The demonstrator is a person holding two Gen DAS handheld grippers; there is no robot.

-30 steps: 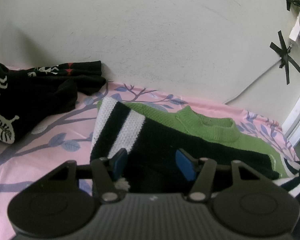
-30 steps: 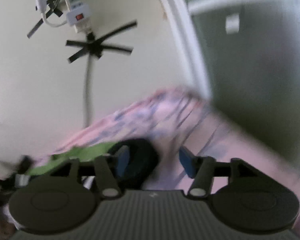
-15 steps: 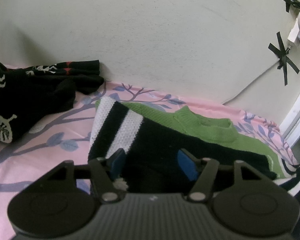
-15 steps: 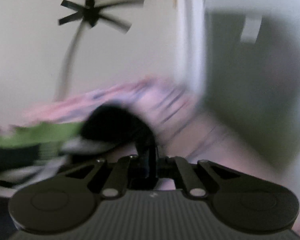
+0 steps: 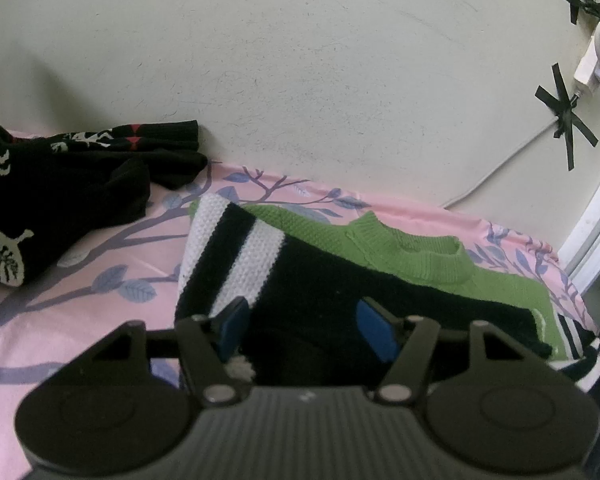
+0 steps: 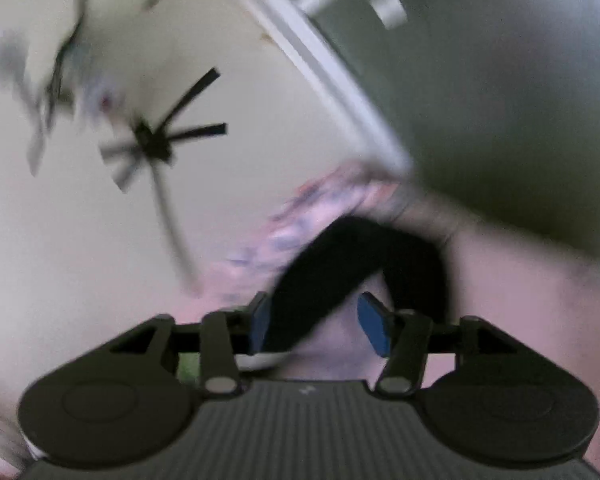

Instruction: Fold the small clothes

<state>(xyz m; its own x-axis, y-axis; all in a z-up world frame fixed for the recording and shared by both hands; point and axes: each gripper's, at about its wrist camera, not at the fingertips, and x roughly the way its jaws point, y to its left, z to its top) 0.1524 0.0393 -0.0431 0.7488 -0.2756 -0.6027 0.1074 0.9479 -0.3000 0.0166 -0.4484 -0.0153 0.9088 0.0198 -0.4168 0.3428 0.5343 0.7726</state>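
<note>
A small knit sweater [image 5: 380,280], green with black and white stripes, lies on the pink sheet [image 5: 100,280] with its left sleeve [image 5: 236,252] folded across the body. My left gripper [image 5: 304,328] is open just above the sweater's black band. In the blurred right wrist view, my right gripper [image 6: 320,320] is open, with a black sleeve end [image 6: 340,264] lying between and beyond its fingers, raised in a hump.
A pile of black clothes with white print [image 5: 60,184] lies at the left by the wall. A power strip [image 5: 596,60] and a taped cable [image 5: 564,116] hang on the wall at right. A white door frame [image 5: 596,232] borders the bed's right end.
My right gripper shut on the black sleeve end half a second ago, and now it is open again and has swung. My left gripper stayed open and hardly moved.
</note>
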